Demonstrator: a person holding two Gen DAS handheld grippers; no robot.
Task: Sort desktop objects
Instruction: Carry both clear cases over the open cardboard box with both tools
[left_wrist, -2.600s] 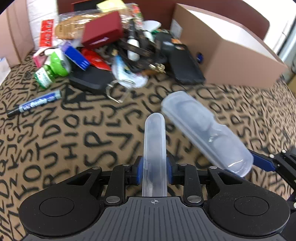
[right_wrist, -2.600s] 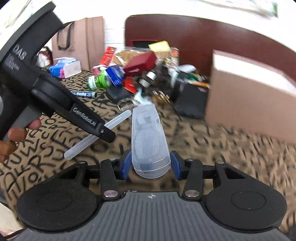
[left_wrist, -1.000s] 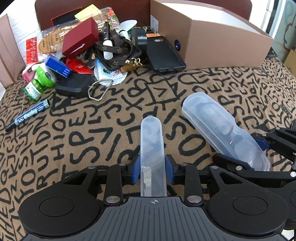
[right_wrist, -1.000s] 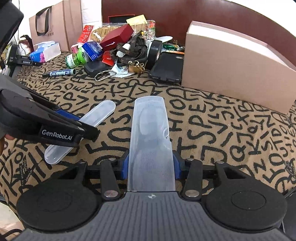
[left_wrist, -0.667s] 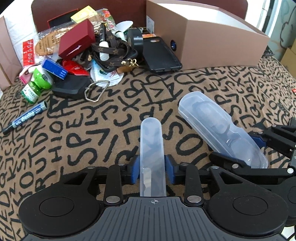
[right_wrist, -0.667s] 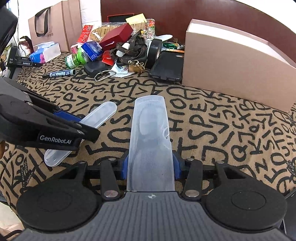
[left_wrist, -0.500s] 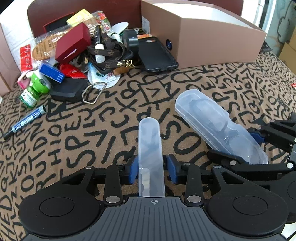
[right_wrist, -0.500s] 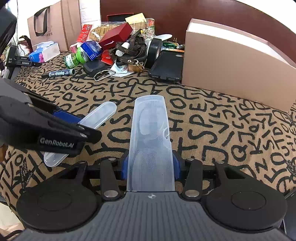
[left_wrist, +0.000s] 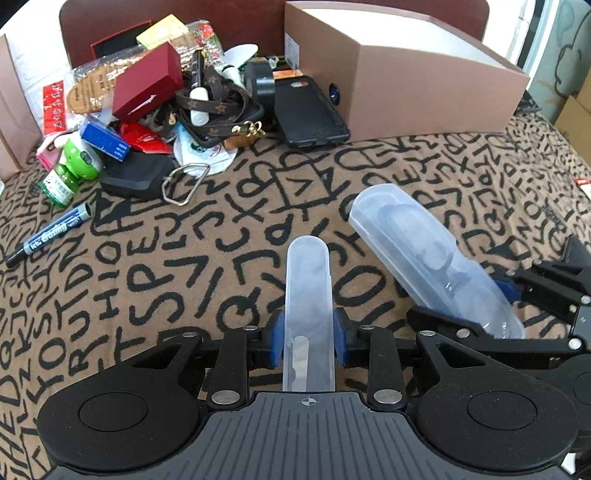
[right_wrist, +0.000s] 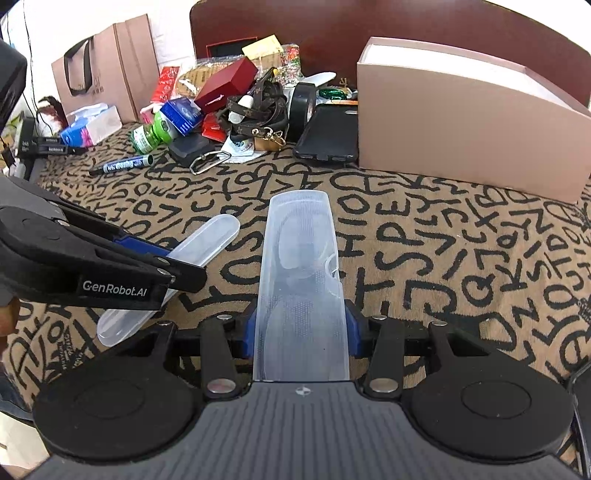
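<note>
My left gripper (left_wrist: 307, 341) is shut on a narrow clear plastic lid (left_wrist: 309, 299), held just above the letter-patterned cloth; the lid also shows in the right wrist view (right_wrist: 173, 275). My right gripper (right_wrist: 300, 330) is shut on a wider clear plastic case (right_wrist: 300, 291), which also shows to the right in the left wrist view (left_wrist: 432, 258). The two grippers sit side by side, the pieces apart. A pink cardboard box (left_wrist: 402, 81) stands at the back right.
A pile of clutter lies at the back left: red box (left_wrist: 146, 85), black phone case (left_wrist: 308, 112), brown strap (left_wrist: 218, 107), green bottle (left_wrist: 68, 175), blue marker (left_wrist: 50, 234), carabiner (left_wrist: 184, 182), black tape roll (right_wrist: 303, 101). A paper bag (right_wrist: 107, 62) stands far left.
Both grippers have drawn back and lower from the pile, each still holding its clear piece. In the last half second almost nothing has moved.
</note>
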